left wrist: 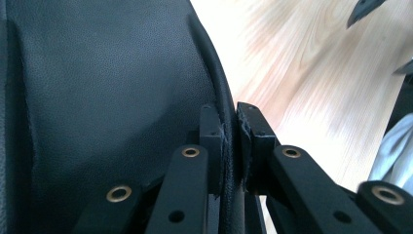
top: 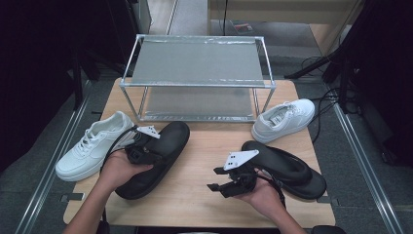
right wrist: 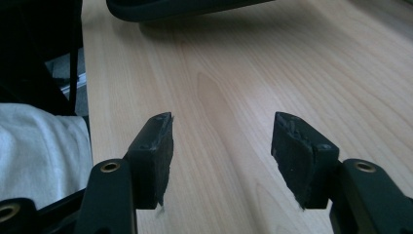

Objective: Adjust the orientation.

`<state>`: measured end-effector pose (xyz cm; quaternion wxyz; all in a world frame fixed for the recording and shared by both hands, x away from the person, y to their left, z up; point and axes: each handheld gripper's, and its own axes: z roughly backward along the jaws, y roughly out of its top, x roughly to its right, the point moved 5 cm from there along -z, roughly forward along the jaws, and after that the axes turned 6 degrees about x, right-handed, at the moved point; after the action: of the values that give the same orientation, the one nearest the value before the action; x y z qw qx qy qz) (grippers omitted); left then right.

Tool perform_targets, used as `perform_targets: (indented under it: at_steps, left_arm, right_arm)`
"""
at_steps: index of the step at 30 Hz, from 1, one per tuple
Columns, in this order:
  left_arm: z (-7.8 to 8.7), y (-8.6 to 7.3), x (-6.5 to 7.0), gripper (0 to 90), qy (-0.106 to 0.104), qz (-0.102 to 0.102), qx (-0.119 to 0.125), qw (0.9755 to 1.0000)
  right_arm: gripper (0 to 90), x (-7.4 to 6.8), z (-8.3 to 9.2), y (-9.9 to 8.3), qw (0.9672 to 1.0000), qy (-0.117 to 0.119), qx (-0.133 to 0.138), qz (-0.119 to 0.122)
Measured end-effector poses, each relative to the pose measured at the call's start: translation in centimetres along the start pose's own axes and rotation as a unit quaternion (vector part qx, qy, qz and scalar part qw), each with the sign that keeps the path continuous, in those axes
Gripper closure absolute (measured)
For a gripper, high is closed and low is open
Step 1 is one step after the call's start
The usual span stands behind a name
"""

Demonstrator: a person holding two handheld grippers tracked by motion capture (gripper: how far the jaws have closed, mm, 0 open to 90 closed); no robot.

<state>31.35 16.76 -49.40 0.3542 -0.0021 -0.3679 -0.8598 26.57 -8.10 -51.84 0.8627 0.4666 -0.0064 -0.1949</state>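
Observation:
A black slip-on shoe lies left of the table's middle, toe toward the rack. My left gripper is shut on its collar rim; in the left gripper view the pads pinch the thin black edge of the shoe, with the gripper closed around it. My right gripper hovers open over bare wood near the front of the table, to the right of that shoe. In the right gripper view its jaws stand wide with nothing between them, and the black shoe crosses the top.
A second black shoe lies just right of my right hand. One white sneaker sits at the table's left edge, another at the back right. A two-level metal rack stands at the back of the wooden table.

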Motion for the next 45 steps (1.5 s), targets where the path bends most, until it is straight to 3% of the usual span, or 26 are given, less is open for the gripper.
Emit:
perform_targets:
  at_steps: [8,14,21,25,34,41,45]
  left_arm:
    - [-1.1,3.0,1.2,82.2,-0.007,-0.009,0.003,0.9999]
    - [-3.6,4.1,2.3,82.2,-0.015,-0.02,-0.025,0.9994]
    - [-6.6,5.3,3.9,82.1,-0.04,-0.037,-0.036,0.9978]
    - [-8.2,5.9,4.6,81.9,-0.052,-0.033,-0.042,0.9972]
    - [-11.5,5.6,4.9,81.1,-0.063,-0.025,-0.052,0.9963]
    - [-12.5,5.1,4.2,79.2,-0.052,-0.018,-0.05,0.9972]
    - [-12.4,5.1,4.1,75.6,-0.049,-0.025,-0.045,0.9975]
  right_arm:
    - [43.2,1.4,1.8,0.2,0.9983,-0.03,0.033,-0.037]
    - [42.1,2.4,2.8,0.2,0.9954,-0.055,0.052,-0.058]
    - [42.0,3.1,3.6,-0.3,0.9914,-0.088,0.061,-0.076]
    - [41.8,3.1,3.7,-0.5,0.9905,-0.092,0.061,-0.082]
    - [41.7,3.5,4.4,-0.9,0.9891,-0.102,0.062,-0.086]
    - [42.5,3.7,4.3,-0.9,0.9878,-0.107,0.065,-0.093]
    - [42.3,3.8,4.1,-1.1,0.9881,-0.108,0.057,-0.094]
